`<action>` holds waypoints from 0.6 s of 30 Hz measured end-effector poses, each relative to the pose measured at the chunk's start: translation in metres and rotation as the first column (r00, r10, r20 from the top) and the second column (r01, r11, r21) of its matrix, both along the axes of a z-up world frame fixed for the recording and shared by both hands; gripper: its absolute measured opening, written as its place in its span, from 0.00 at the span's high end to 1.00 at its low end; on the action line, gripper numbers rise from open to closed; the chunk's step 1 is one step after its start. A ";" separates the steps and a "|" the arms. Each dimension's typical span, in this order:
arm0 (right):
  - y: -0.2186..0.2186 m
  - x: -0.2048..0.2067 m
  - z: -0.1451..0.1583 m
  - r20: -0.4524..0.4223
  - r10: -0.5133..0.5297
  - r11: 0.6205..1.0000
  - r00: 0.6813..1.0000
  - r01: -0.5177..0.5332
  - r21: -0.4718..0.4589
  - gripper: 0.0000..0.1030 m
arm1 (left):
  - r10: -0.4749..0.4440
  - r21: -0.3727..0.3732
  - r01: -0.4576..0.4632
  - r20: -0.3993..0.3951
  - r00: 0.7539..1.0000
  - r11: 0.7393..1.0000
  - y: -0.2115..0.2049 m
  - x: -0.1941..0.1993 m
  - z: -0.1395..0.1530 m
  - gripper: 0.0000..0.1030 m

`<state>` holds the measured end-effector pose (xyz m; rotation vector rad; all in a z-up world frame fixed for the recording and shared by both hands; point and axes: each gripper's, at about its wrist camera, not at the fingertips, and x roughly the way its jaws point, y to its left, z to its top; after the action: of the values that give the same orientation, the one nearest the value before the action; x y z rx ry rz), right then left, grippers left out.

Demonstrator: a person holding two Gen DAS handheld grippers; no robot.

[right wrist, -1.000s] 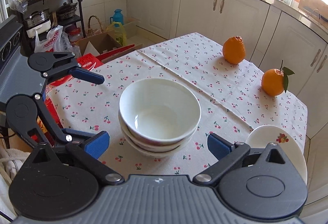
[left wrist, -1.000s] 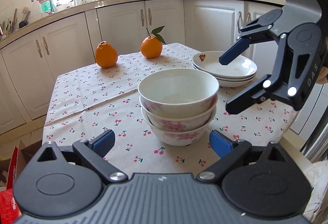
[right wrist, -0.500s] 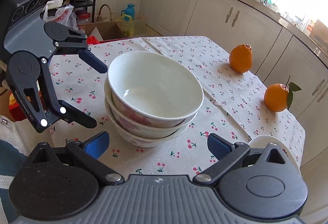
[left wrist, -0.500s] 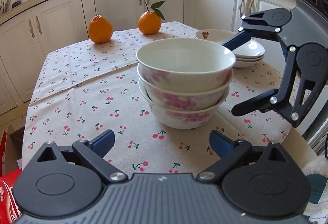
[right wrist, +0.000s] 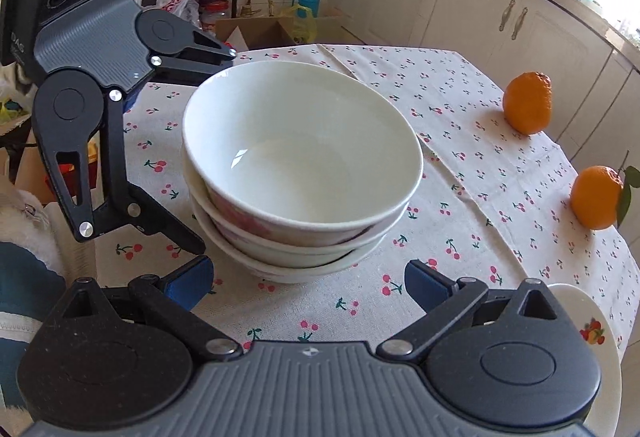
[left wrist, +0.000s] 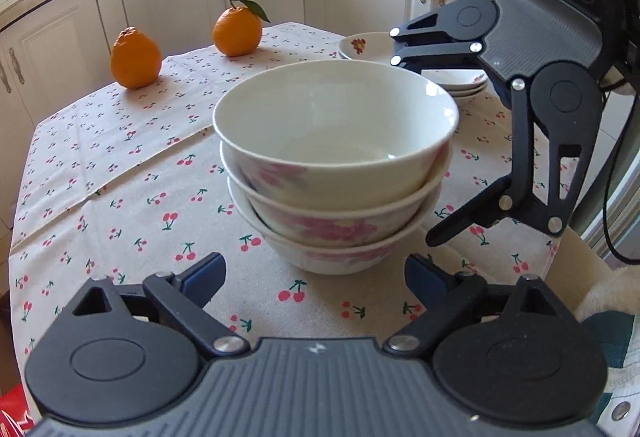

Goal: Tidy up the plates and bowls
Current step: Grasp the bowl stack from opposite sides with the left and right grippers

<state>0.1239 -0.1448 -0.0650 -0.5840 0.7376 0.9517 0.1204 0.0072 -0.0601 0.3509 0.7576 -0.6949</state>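
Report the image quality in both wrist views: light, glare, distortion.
Left wrist view: daylight from the window at upper left, which is blown out; cabinet doors bow from fisheye; a small glint on the top bowl. Right wrist view: the window at upper right is overexposed; a bright glint sits inside the top bowl; the tablecloth edges curve.

Three nested bowls are sitting on the table; the left gripper is straddling their near-left rim, jaws apart, while the right gripper is hovering open before them.
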 end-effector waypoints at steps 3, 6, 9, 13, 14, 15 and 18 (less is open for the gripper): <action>0.003 0.005 0.001 -0.023 0.046 0.999 0.999 -0.046 0.000 0.00 | -0.049 0.021 0.049 -0.004 0.999 0.999 -0.003 0.006 0.003 0.12; 0.004 0.008 0.001 -0.043 0.083 0.997 0.996 -0.083 0.001 0.01 | -0.102 0.018 0.102 -0.008 0.995 0.995 -0.004 0.008 0.004 0.13; 0.006 0.013 0.001 -0.072 0.107 0.994 0.992 -0.107 0.004 0.06 | -0.128 0.006 0.128 -0.027 0.991 0.992 -0.003 0.011 0.002 0.19; 0.008 0.016 0.001 -0.091 0.127 0.992 0.988 -0.128 0.000 0.11 | -0.165 0.009 0.165 -0.038 0.986 0.986 -0.003 0.016 0.000 0.21; 0.008 0.018 0.001 -0.091 0.133 0.991 0.987 -0.134 0.000 0.13 | -0.173 0.009 0.173 -0.048 0.984 0.985 -0.003 0.018 -0.001 0.21; 0.008 0.018 0.002 -0.096 0.142 0.990 0.985 -0.142 0.004 0.14 | -0.182 0.011 0.183 -0.055 0.982 0.983 -0.002 0.019 -0.001 0.22; 0.008 0.022 0.004 -0.105 0.153 0.988 0.983 -0.154 0.003 0.16 | -0.212 0.026 0.213 -0.057 0.976 0.977 -0.004 0.022 0.001 0.22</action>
<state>0.1456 -0.1365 -0.0614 -0.6058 0.7972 1.1302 0.1421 0.0037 -0.0595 0.4483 0.7895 -0.8975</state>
